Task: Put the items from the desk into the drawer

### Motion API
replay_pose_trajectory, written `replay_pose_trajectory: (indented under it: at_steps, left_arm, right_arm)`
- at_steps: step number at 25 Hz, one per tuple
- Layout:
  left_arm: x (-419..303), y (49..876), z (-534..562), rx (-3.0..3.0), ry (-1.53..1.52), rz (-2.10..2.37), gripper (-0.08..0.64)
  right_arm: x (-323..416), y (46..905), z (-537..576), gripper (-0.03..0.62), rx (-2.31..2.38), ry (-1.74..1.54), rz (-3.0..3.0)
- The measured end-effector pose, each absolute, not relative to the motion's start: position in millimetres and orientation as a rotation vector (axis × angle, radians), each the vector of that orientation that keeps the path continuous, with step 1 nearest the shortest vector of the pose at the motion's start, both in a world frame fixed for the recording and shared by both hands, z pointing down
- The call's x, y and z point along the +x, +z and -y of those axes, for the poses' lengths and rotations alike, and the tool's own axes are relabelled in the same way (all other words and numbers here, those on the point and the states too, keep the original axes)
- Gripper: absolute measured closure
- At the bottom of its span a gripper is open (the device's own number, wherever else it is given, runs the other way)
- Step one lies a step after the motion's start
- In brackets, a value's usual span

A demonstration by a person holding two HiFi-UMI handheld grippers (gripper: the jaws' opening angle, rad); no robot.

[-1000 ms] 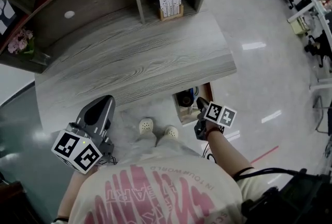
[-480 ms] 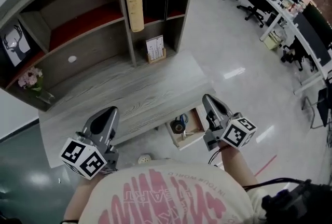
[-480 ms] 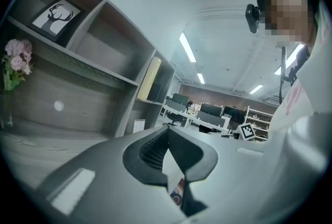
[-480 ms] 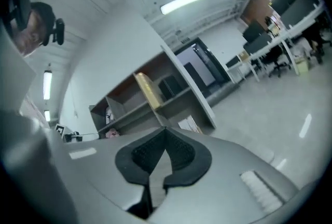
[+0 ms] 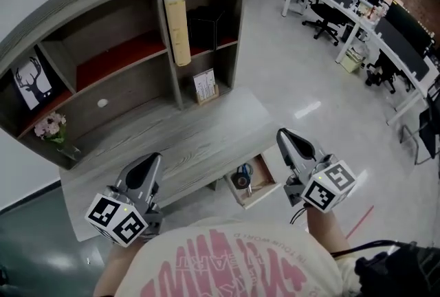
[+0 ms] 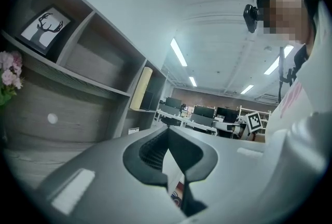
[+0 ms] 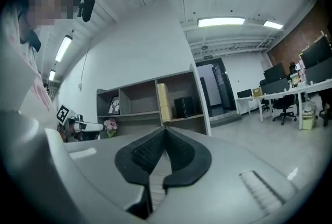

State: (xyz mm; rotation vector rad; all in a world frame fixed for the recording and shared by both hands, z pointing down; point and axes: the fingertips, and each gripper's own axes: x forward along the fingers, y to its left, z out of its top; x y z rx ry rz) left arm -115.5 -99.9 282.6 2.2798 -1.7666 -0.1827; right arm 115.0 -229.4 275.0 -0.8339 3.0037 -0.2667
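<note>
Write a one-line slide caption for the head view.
Left gripper and right gripper, both shut and empty, held before the grey desk; its drawer stands open.

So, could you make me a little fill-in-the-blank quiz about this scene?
The drawer under the desk stands ____.
The left tongs and the right tongs are both ____, with nothing between them.
The picture on the shelf shows a ____.
Missing words: open; shut; deer.
</note>
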Motion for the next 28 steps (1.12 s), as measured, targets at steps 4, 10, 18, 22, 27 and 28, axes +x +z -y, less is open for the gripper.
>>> replay_pose_trajectory:
  at_steps: [4,10,18,22,27,28]
  left_arm:
    - [-117,291,97,2.261,-0.149,1.772,0.541]
    - [-124,285,88,2.277,-0.251,1.727,0.540]
    - [-156,279,68,2.288,-0.297,1.752,0.540]
    - [-181,281,57,2.265,-0.301,1.784,0.540]
    - [-206,293,46,2.205,-0.295,1.830,0.540]
    - [-211,296,43,2.183,-0.296,1.840,0.540]
  right_arm:
    - [119,285,224,0.588,-0.862,-0.316,-3.000]
    - [116,282,225,0.587,-0.892,-0.310,-2.976]
    - [101,255,231,0.534,-0.762,-0.459,-2.800]
    - [78,247,236,0.509,-0.735,-0.433,-2.820]
    - [45,240,257,0.485,-0.767,-0.337,-2.869]
    - [37,239,263,0.482,-0.763,-0.326,-2.879]
